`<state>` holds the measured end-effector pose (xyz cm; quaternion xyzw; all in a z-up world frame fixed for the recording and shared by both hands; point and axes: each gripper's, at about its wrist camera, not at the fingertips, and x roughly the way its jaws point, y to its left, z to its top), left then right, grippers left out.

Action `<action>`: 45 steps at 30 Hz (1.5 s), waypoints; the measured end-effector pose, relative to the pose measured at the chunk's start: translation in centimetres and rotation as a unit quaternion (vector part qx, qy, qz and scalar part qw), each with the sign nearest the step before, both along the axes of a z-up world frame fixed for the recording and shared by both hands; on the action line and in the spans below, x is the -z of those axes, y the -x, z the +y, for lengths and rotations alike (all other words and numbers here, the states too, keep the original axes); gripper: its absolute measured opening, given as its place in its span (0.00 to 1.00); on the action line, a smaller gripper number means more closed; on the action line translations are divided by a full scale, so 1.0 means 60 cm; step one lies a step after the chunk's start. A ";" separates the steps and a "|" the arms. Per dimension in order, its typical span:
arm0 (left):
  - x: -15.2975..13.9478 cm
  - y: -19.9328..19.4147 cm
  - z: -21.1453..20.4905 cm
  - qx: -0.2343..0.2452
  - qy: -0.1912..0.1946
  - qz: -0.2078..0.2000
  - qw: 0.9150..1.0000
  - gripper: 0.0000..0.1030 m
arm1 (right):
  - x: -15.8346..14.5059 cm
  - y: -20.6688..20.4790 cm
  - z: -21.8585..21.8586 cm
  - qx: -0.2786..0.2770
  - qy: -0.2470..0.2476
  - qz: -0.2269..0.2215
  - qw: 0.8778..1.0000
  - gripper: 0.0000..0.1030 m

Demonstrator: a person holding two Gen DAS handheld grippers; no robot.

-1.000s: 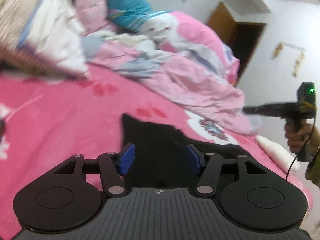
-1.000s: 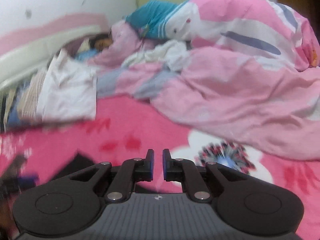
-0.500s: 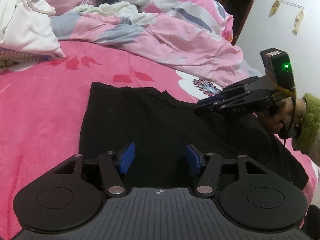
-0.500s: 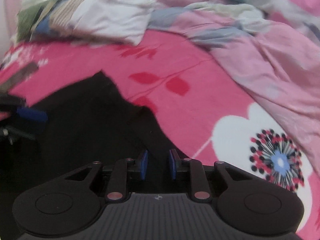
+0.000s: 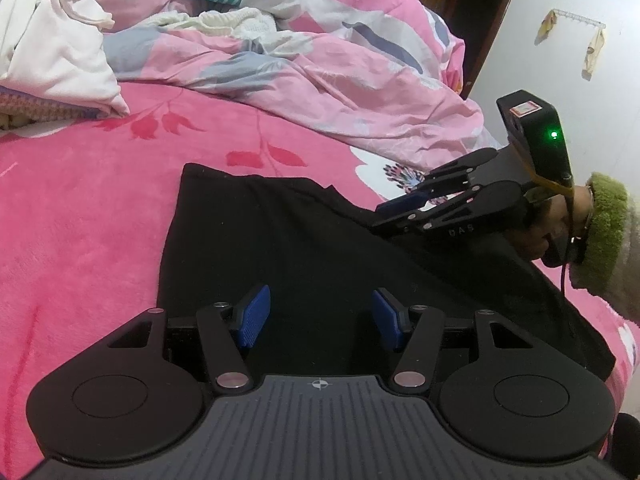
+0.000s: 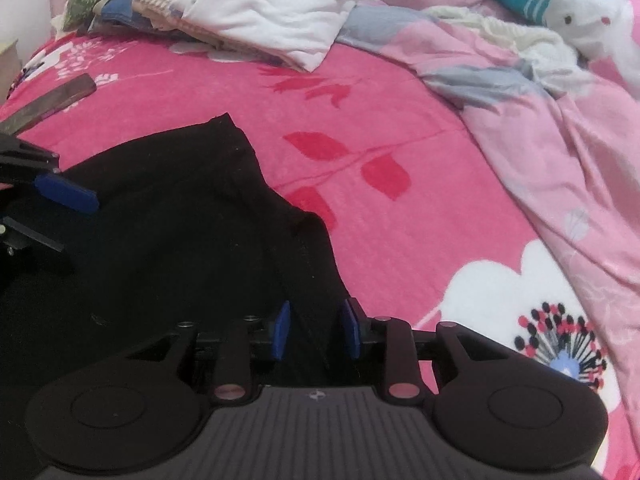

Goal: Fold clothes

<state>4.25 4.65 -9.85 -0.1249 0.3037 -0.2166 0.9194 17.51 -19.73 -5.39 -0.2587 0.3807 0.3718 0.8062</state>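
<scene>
Jaws, right gripper: parted and opening, blue pads set either side of the near right edge of the black garment; cloth lies in the gap below them, but no pad is seen pressing on it.

Jaws, left gripper: spread wide, nothing between them; they hover over the near middle of the black garment, pointing along it toward its far edge.

Item: black garment, laid fairly flat on the pink flowered bedspread. In the left wrist view it runs from a far corner beside the red leaf print down to a near right corner at the bed's edge; its right side slopes diagonally, with a notch partway along. Long axis: judged to run from near to far, roughly in line with the left gripper.

Bearing: the sloping right edge lies directly under the right gripper, which comes in from the side, held in a hand with a green cuff. The left side edge lies off to the left of the left gripper's pads, not beneath them.

Nearer hand: right, for the right edge; a pinch there looks the likely first hold.

Also on the bed: rumpled pink quilt and white cloth pile, both well apart from the garment.
</scene>
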 end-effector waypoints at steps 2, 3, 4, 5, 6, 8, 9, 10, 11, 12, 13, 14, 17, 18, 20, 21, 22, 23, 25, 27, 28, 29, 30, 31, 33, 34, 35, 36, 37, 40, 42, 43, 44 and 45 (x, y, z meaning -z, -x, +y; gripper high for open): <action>0.001 -0.001 0.002 0.000 0.006 0.001 1.000 0.55 | 0.002 0.000 0.001 0.003 0.001 0.003 1.000 0.27; 0.001 -0.001 0.003 0.000 0.009 0.001 1.000 0.55 | 0.001 0.003 0.003 0.003 0.003 0.000 1.000 0.21; 0.001 -0.001 0.004 -0.001 0.011 0.001 1.000 0.55 | 0.001 0.008 0.005 0.001 0.006 -0.005 1.000 0.15; 0.001 -0.001 0.004 -0.001 0.012 0.000 1.000 0.55 | 0.000 0.013 0.007 -0.001 0.009 -0.010 1.000 0.04; 0.001 -0.001 0.004 -0.002 0.013 0.000 1.000 0.55 | -0.002 0.019 0.009 -0.002 0.012 -0.019 1.000 0.03; 0.001 -0.001 0.005 -0.004 0.014 -0.001 1.000 0.55 | -0.007 0.032 0.011 0.003 0.013 -0.039 0.999 0.02; 0.000 -0.001 0.005 -0.007 0.015 -0.001 1.000 0.55 | -0.011 0.036 0.010 0.007 0.012 -0.049 0.999 0.02; -0.001 -0.001 0.005 -0.009 0.015 0.000 1.000 0.55 | -0.016 0.038 0.009 0.012 0.009 -0.058 0.998 0.02; -0.002 -0.001 0.006 -0.013 0.016 0.000 1.000 0.55 | -0.021 0.041 0.007 0.017 0.007 -0.067 0.998 0.02; -0.003 -0.001 0.007 -0.017 0.018 0.001 1.000 0.55 | -0.025 0.042 0.006 0.021 0.006 -0.075 0.997 0.02; -0.005 -0.002 0.008 -0.021 0.021 0.003 1.000 0.55 | -0.027 0.041 0.006 0.026 0.008 -0.082 0.996 0.02; -0.007 -0.003 0.008 -0.025 0.023 0.004 0.999 0.55 | -0.030 0.041 0.005 0.030 0.009 -0.089 0.996 0.02; -0.007 -0.005 0.008 -0.032 0.021 0.003 0.999 0.55 | -0.030 0.037 0.006 0.040 0.015 -0.102 0.994 0.02; -0.006 -0.005 0.007 -0.032 0.018 0.003 0.999 0.55 | -0.025 0.034 0.008 0.043 0.017 -0.105 0.993 0.02; -0.004 -0.004 0.004 -0.032 0.011 0.001 0.999 0.55 | -0.012 0.029 0.012 0.050 0.022 -0.108 0.993 0.02; -0.004 -0.003 0.002 -0.032 0.007 -0.001 0.999 0.55 | -0.003 0.026 0.013 0.056 0.025 -0.108 0.992 0.02; -0.004 -0.003 0.000 -0.032 0.004 -0.003 0.999 0.55 | 0.008 0.023 0.015 0.063 0.028 -0.107 0.992 0.02; -0.003 -0.002 -0.001 -0.032 0.002 -0.003 0.999 0.55 | 0.019 0.020 0.016 0.071 0.028 -0.103 0.992 0.02; -0.002 -0.003 -0.001 -0.032 0.000 -0.003 0.999 0.55 | 0.027 0.021 0.015 0.083 0.021 -0.106 0.991 0.03; -0.001 -0.003 0.000 -0.032 0.000 -0.003 0.999 0.55 | 0.006 0.021 -0.006 0.108 -0.010 -0.100 0.989 0.13; -0.001 -0.003 0.000 -0.032 0.000 -0.003 0.999 0.55 | -0.006 0.020 -0.019 0.122 -0.028 -0.095 0.988 0.17; 0.000 -0.003 0.000 -0.032 0.000 -0.003 0.999 0.55 | -0.025 0.019 -0.040 0.146 -0.050 -0.093 0.984 0.25; 0.000 -0.003 -0.001 -0.032 -0.001 -0.003 0.999 0.55 | -0.046 0.020 -0.071 0.178 -0.076 -0.091 0.977 0.33; 0.000 -0.003 -0.001 -0.032 -0.002 -0.004 0.999 0.55 | -0.068 0.023 -0.104 0.209 -0.103 -0.089 0.968 0.34; 0.000 -0.003 -0.001 -0.032 -0.003 -0.004 0.999 0.55 | -0.109 0.031 -0.177 0.274 -0.156 -0.085 0.945 0.35; 0.000 -0.003 -0.001 -0.032 -0.003 -0.005 0.999 0.55 | -0.124 0.041 -0.220 0.308 -0.180 -0.086 0.930 0.36; 0.000 -0.003 -0.001 -0.033 -0.002 -0.004 0.999 0.55 | -0.136 0.054 -0.260 0.338 -0.197 -0.088 0.916 0.36; 0.000 -0.003 -0.002 -0.033 -0.002 -0.004 0.999 0.55 | -0.144 0.068 -0.295 0.364 -0.206 -0.091 0.904 0.37; 0.000 -0.003 -0.002 -0.033 -0.002 -0.004 0.999 0.55 | -0.144 0.081 -0.324 0.385 -0.213 -0.089 0.894 0.37; 0.000 -0.003 -0.003 -0.035 -0.003 -0.003 0.999 0.55 | -0.118 0.115 -0.391 0.431 -0.231 -0.058 0.870 0.37; 0.000 -0.004 -0.003 -0.036 -0.005 -0.003 0.999 0.55 | -0.087 0.128 -0.413 0.449 -0.232 -0.034 0.862 0.37; -0.001 -0.004 -0.004 -0.036 -0.006 -0.002 0.999 0.55 | -0.072 0.129 -0.420 0.454 -0.236 -0.024 0.859 0.38; -0.004 -0.005 -0.005 -0.037 -0.009 0.001 0.999 0.55 | -0.058 0.128 -0.426 0.458 -0.242 -0.013 0.855 0.37; -0.010 -0.005 -0.003 -0.039 -0.009 0.003 0.999 0.55 | -0.046 0.124 -0.431 0.463 -0.247 -0.003 0.851 0.37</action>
